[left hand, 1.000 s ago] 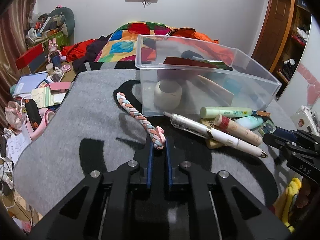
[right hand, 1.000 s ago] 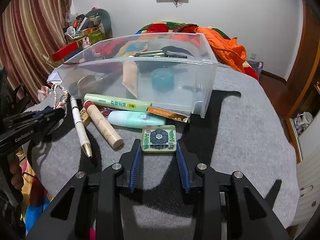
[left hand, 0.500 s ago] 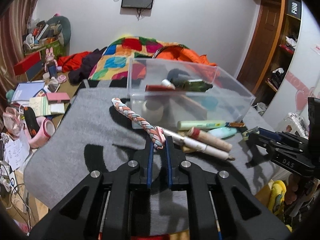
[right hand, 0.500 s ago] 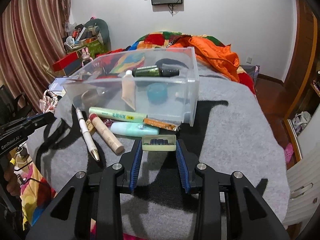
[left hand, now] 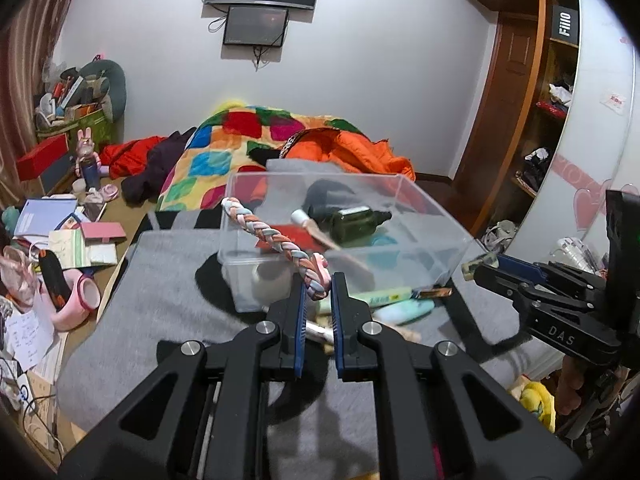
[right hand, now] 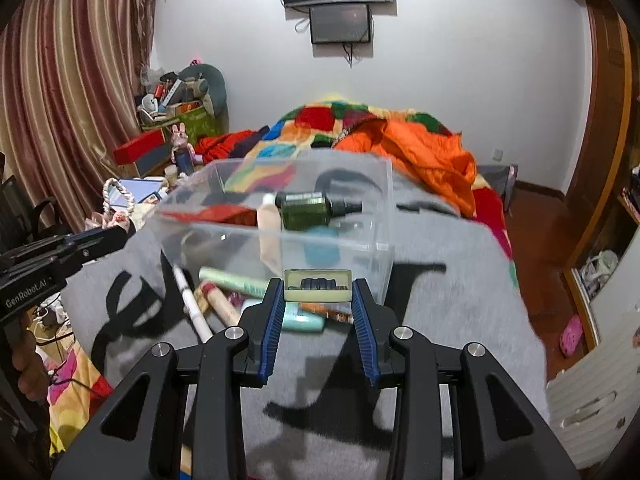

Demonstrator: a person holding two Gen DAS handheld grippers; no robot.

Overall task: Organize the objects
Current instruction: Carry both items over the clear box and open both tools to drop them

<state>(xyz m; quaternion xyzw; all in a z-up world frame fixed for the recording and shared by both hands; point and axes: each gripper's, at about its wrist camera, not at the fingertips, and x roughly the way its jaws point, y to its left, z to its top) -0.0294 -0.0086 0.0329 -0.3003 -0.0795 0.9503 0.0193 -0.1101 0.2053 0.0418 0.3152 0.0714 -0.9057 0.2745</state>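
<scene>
Left gripper (left hand: 318,286) jaws pinching braided rope (left hand: 276,240) at one end, free end sticking toward 11 o'clock; right gripper (right hand: 318,294) jaws clamping green tin (right hand: 318,285); both held clear of desk, likely bound for clear bin (left hand: 432,252) at 12 o'clock
</scene>
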